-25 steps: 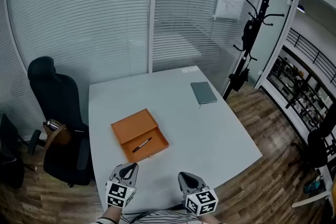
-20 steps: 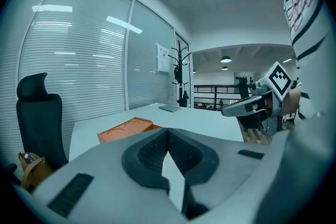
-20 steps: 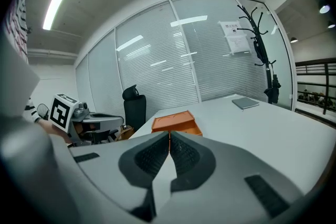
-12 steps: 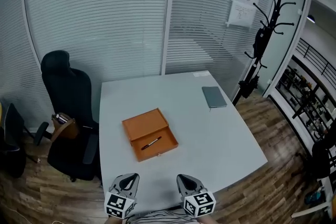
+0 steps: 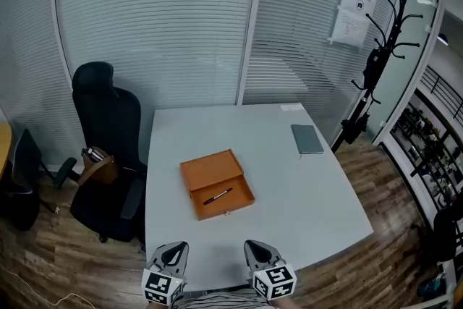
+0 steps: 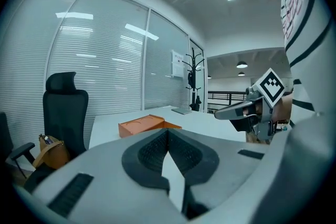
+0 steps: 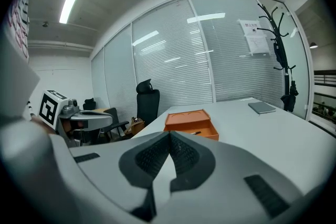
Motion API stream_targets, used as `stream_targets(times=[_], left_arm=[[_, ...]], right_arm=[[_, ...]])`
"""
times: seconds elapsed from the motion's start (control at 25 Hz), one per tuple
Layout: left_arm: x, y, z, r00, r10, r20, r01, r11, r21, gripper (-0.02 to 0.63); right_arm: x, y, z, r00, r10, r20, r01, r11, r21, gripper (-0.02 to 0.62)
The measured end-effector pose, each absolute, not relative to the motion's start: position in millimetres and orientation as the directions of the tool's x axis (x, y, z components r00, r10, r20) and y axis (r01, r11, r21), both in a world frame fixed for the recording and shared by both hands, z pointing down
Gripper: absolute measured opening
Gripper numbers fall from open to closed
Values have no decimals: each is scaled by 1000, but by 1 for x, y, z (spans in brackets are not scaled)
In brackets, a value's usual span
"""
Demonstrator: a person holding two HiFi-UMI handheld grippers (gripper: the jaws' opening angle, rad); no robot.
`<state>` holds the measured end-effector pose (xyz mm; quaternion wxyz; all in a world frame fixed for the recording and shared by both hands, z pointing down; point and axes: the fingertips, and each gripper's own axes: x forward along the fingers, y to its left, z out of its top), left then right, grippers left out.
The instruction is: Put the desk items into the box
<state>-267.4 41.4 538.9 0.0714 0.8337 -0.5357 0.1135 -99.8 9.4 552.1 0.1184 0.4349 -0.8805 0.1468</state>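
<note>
An open orange box (image 5: 215,183) lies near the middle of the white table (image 5: 289,206), with a black pen (image 5: 217,195) in its tray. A grey notebook (image 5: 307,139) lies at the table's far right. My left gripper (image 5: 172,252) and right gripper (image 5: 257,251) hang side by side over the table's near edge, both shut and holding nothing. The left gripper view shows the box (image 6: 148,124) ahead and the right gripper (image 6: 247,110) beside it. In the right gripper view the box (image 7: 190,123) and notebook (image 7: 261,107) lie beyond the shut jaws.
A black office chair (image 5: 108,148) stands at the table's left, with a brown bag (image 5: 98,166) beside it. A black coat rack (image 5: 383,61) stands past the right corner. Glass walls with blinds close off the back. Wooden floor surrounds the table.
The head view has drawn back and swung left, so the table, box and notebook sit farther right and smaller. Both grippers stay shut at the bottom edge.
</note>
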Motion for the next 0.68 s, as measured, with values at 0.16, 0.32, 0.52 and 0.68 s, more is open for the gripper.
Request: stream_targets(times=[0.16,0.32,0.52,0.68], left_arm=[[-269,42,536,386,-888,250,-916,-400,-9,21],[-268,39,533,376,-893,247,-920,-392,-19,21],[-262,35,533,377,-892,250,-919,-394,-20,21],[-258,31,535,379,-890,253,-917,-397,-25,21]], right_arm=[[-98,9,552,-597,-729,335,-798,582,-155,25],[-97,6,551,-599,-726,337,-796,585,-154,25],[-91,5,551,-603,-722,339,-794,587,-159,25],[-89,3,553,-608,-717,340,-789,592,-163,25]])
